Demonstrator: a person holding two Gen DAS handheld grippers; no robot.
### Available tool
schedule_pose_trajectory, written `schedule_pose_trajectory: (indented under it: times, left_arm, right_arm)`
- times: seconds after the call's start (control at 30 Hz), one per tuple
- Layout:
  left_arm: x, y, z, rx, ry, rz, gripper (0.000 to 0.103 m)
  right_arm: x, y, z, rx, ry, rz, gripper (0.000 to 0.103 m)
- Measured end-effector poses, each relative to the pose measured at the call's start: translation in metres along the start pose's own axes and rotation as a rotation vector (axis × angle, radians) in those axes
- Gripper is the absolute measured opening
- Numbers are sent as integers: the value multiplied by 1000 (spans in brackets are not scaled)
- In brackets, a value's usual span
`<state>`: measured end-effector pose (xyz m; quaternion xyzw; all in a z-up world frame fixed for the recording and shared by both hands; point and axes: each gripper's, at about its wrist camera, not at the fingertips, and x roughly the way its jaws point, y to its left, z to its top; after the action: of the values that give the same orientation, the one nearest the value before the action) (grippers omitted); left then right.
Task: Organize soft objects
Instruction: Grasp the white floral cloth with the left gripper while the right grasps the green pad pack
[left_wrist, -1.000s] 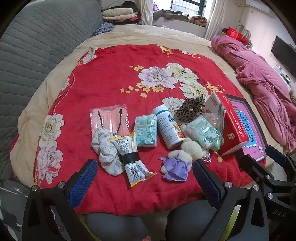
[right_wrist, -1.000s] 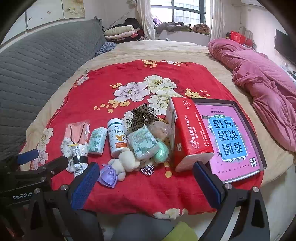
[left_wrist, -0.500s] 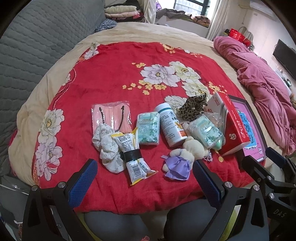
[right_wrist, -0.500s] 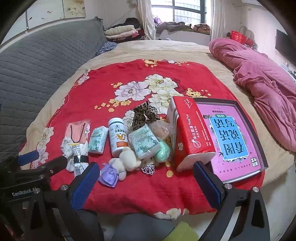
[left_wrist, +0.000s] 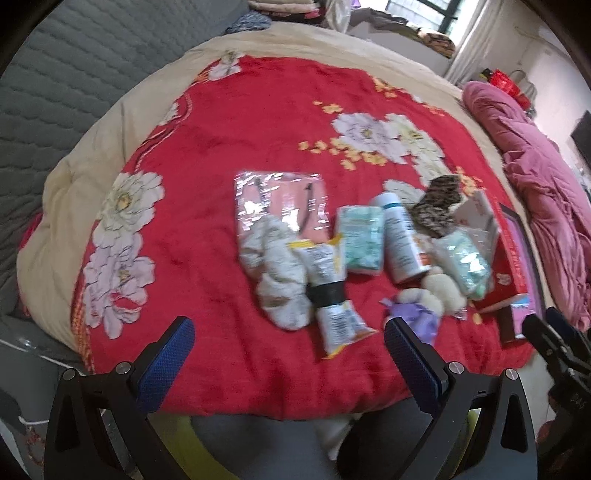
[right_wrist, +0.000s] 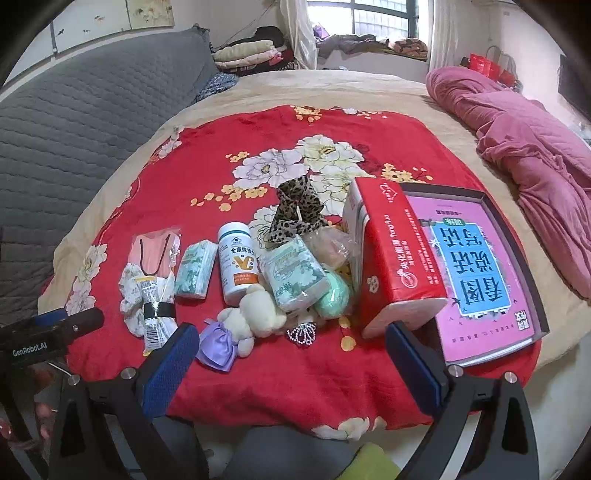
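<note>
While both grippers hang above the near edge of the bed, nothing sits between their fingers: left gripper (left_wrist: 286, 363) jaws spread wide, empty; right gripper (right_wrist: 291, 363) jaws spread wide, empty.

Items lie in a row on the red floral blanket (right_wrist: 229, 147). From left to right in the right wrist view:
- pink mask packet (right_wrist: 157, 251), far of the white floral scrunchie (right_wrist: 129, 295)
- snack packet (right_wrist: 157, 317) with a black band, lying over the scrunchie
- tissue pack (right_wrist: 195, 273)
- white pill bottle (right_wrist: 238, 267), on its side
- plush bear (right_wrist: 255, 314) with a purple bow, near of the bottle
- 2nd tissue pack (right_wrist: 295, 275), touching a green soft object (right_wrist: 334, 297)
- leopard-print scrunchie (right_wrist: 297, 214), far of these
- red tissue box (right_wrist: 393, 254), resting against a dark tray (right_wrist: 517, 236) that holds a pink book (right_wrist: 476, 273)

Left wrist view is motion-blurred. A pink quilt (right_wrist: 532, 147) is bunched at far right.
</note>
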<state>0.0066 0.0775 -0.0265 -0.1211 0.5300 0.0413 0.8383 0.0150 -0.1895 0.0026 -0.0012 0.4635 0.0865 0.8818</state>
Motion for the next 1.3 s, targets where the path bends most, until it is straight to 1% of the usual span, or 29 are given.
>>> schedule_pose_trajectory:
  times: [0.13, 0.33, 0.37, 0.43, 0.5, 0.53, 0.57, 0.6, 0.63, 0.7, 0.8, 0.83, 0.9, 1.0, 1.1, 1.17, 1.23, 1.3]
  left_arm:
    - [15, 13, 1, -24, 33, -3, 103]
    - [38, 28, 13, -73, 35, -9, 102]
    - [42, 30, 16, -79, 39, -10, 100]
    - [54, 34, 21, -98, 66, -37, 94]
    - [68, 37, 23, -124, 111, -60, 90]
    - [74, 38, 23, -128, 120, -70, 86]
    - [76, 38, 22, -124, 123, -65, 80]
    - [81, 37, 23, -114, 131, -53, 77]
    - [84, 36, 22, -107, 138, -53, 72]
    - [91, 34, 23, -103, 151, -78, 69]
    - [100, 36, 23, -110, 176, -84, 66]
    - [100, 38, 23, -115, 175, -95, 62]
    - [100, 43, 24, -131, 160, -128, 59]
    - [100, 50, 24, -140, 156, -162, 57]
    - [101, 54, 25, -157, 160, -177, 55]
    - [101, 54, 27, -151, 154, -175, 54]
    - [104, 53, 28, -151, 166, -170, 54]
    - [106, 50, 30, -156, 170, -167, 54]
  right_arm:
    - [8, 3, 0, -10, 18, 8, 101]
    - [15, 4, 4, -24, 25, -4, 101]
    - [17, 3, 4, -23, 30, -8, 101]
    - [21, 1, 7, -18, 38, -11, 101]
    - [25, -1, 10, -25, 41, -21, 101]
    - [27, -2, 13, -37, 39, -31, 101]
    - [29, -2, 15, -46, 39, -41, 101]
    - [32, -3, 18, -61, 42, -57, 101]
    - [36, -3, 21, -70, 45, -62, 101]
    - [45, -3, 25, -91, 59, -76, 101]
    - [61, 0, 32, -129, 89, -88, 101]
    - [66, 3, 33, -145, 99, -101, 100]
    - [76, 8, 36, -183, 101, -110, 99]
    - [92, 14, 38, -228, 122, -138, 93]
    - [105, 16, 38, -249, 140, -151, 86]
    - [111, 16, 37, -253, 149, -151, 73]
    - [118, 15, 36, -251, 162, -146, 63]
    - [122, 12, 35, -224, 170, -116, 61]
